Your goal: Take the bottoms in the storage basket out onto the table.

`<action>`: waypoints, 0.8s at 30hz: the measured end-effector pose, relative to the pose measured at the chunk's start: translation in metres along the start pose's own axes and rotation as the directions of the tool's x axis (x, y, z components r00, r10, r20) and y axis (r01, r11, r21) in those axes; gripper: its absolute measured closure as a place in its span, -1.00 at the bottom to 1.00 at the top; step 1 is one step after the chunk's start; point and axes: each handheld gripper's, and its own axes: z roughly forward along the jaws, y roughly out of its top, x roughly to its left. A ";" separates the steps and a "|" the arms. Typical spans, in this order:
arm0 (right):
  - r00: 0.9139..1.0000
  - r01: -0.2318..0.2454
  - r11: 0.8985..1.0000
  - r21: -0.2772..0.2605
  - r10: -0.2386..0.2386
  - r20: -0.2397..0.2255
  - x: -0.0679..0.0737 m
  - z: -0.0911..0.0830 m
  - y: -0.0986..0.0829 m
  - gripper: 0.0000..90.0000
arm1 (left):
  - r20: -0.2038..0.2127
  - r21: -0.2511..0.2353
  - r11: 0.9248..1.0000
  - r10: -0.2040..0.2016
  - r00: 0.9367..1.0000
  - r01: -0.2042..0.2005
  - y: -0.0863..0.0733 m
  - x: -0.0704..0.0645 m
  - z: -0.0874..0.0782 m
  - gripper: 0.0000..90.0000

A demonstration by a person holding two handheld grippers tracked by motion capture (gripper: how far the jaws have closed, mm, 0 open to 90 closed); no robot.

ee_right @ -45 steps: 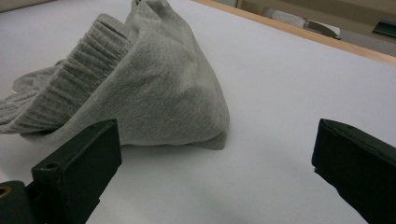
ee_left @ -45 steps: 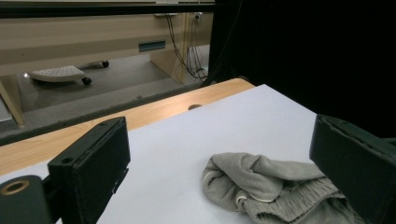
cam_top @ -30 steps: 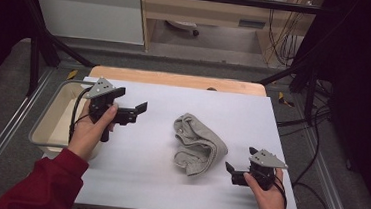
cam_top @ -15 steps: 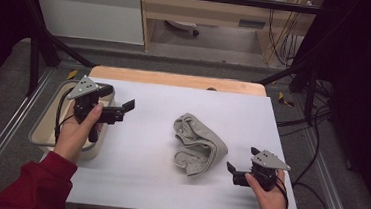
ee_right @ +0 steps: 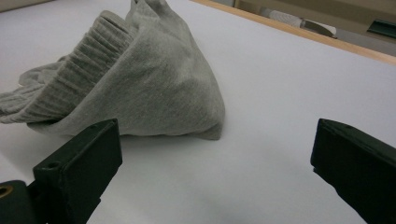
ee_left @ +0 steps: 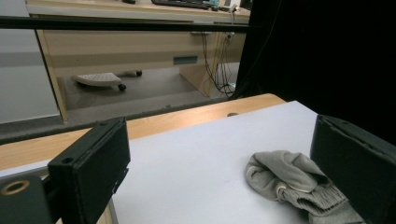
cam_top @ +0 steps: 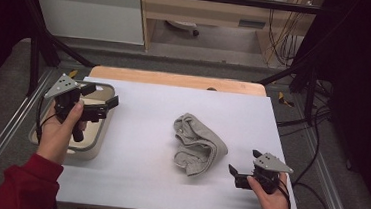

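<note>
Left tool (cam_top: pixel 104 105) has pulled back left over the last second, away from the grey cloth (cam_top: pixel 198 144), and now hangs over the white tray (cam_top: pixel 92 145) at the counter (cam_top: pixel 133 170) edge; jaws wide apart, empty. So nothing is gripped yet and the left side is retreating, not approaching. Right tool (cam_top: pixel 242 173) has barely moved: low at the front right, just beside the cloth, jaws apart, aimed at its near folded edge (ee_right: pixel 140 93). Cloth sits crumpled mid-counter, untouched. Left hand raised, wrist cocked, tool pointing right; right hand low, near the counter surface
</note>
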 end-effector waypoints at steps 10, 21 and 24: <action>1.000 -0.007 1.000 -0.001 0.007 0.009 -0.002 0.000 0.000 -0.95 | -0.022 0.012 1.000 0.014 1.000 -0.013 -0.004 0.011 -0.021 -0.90; 1.000 -0.006 1.000 -0.004 0.006 0.017 -0.003 0.000 0.000 -0.95 | -0.035 0.029 0.999 0.019 0.999 -0.018 -0.016 0.018 -0.039 -0.91; 1.000 -0.009 1.000 -0.005 0.009 0.021 -0.003 -0.001 0.000 -0.95 | -0.040 0.029 1.000 0.011 0.999 -0.010 -0.021 0.020 -0.043 -0.91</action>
